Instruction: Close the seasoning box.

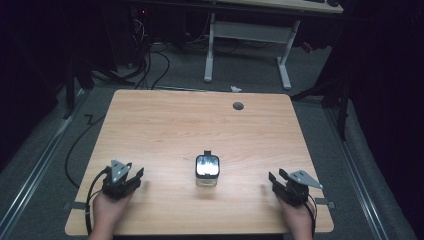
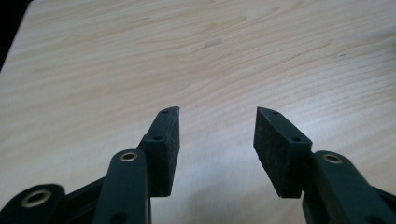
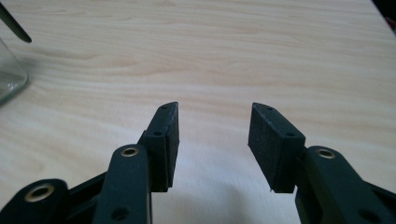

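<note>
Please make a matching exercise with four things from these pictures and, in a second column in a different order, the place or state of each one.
Things:
1. glass jar
2. left gripper
3. right gripper
4. round hole in the table

Places or states:
A. open, near the table's front right corner
B. near the far edge, right of the middle
C. upright, between the two grippers
D. open, near the table's front left corner

Pairs: 1-C, 2-D, 3-A, 4-B

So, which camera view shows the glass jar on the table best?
The high view: the glass jar stands whole on the table, between the two grippers. The right gripper view catches just its glass edge at the left border. The left gripper view gives bare wood.
</note>
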